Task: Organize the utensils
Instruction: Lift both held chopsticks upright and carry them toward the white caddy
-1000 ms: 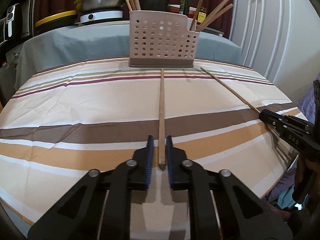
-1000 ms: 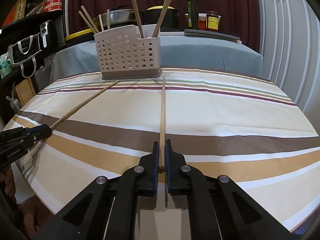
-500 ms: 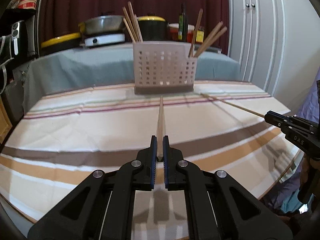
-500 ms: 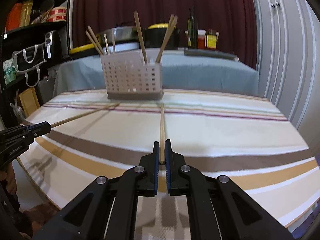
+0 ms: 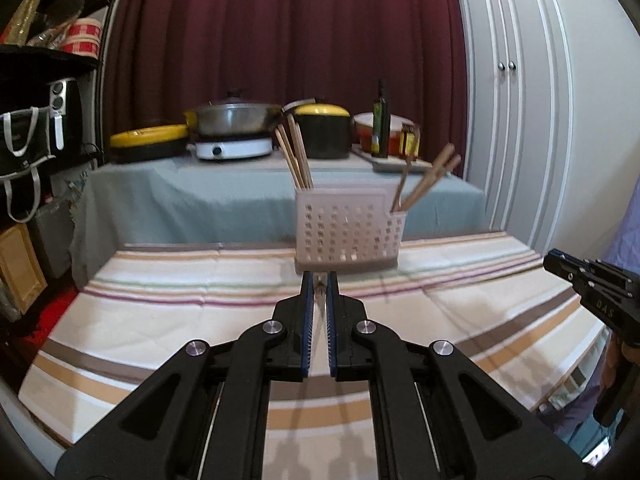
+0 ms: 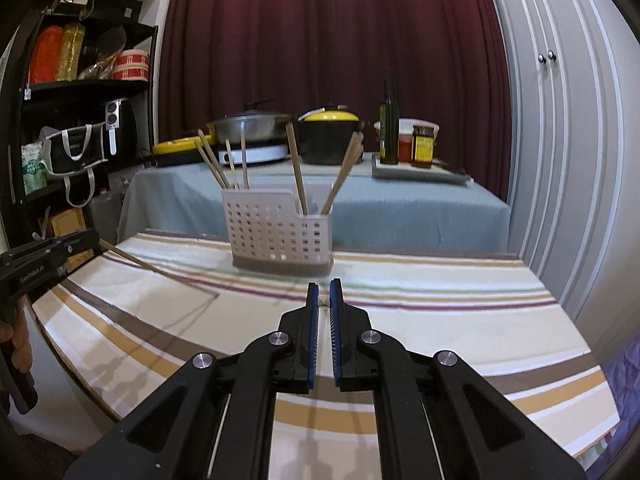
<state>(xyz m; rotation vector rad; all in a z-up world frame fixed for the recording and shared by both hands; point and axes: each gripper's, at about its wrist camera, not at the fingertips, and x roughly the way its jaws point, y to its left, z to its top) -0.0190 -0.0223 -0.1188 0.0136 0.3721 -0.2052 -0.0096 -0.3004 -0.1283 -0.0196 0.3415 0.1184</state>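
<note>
Now, left of the caddy (image 5: 348, 236), the left gripper (image 5: 319, 282) has its pads pressed together on the left chopstick (image 6: 160, 270). It pinches the stick at the butt end, so the shaft juts fwd toward the caddy, and the tip hangs just short of it, w/ a shadow on the cloth below. The caddy itself is a pale perforated plastic bin w/ a taller and a lower section, and other chopsticks (image 6: 298, 172) already stand leaning in both. On the caddy's right, the right gripper (image 6: 324, 288) is likewise nearly closed, pinching the right chopstick (image 6: 323, 301). This one is seen end-on as a pale stub between the pads, so its length is hidden. The sticks look like thin wood. They are prob. very light, stiff and a bit slick, so an end grip lets the tip wag and roll. A firm pinch near the butt, w/ the tip swung down over the caddy's open top, seems the way in. The caddy is light too and may scoot if nudged. It sits at the far edge of a striped tablecloth (image 6: 440, 320), slightly wrinkled. Far left of the caddy is a dark shelf (image 6: 80, 84) w/ bags and tins. Behind it stands a cloth-covered side table (image 6: 400, 208) w/ pans, a yellow-lidded pot (image 6: 330, 136) and a bottle (image 6: 389, 128), and a maroon curtain (image 6: 320, 40) hangs beyond. Pale cupboard doors (image 6: 560, 120) stand to the right.
</note>
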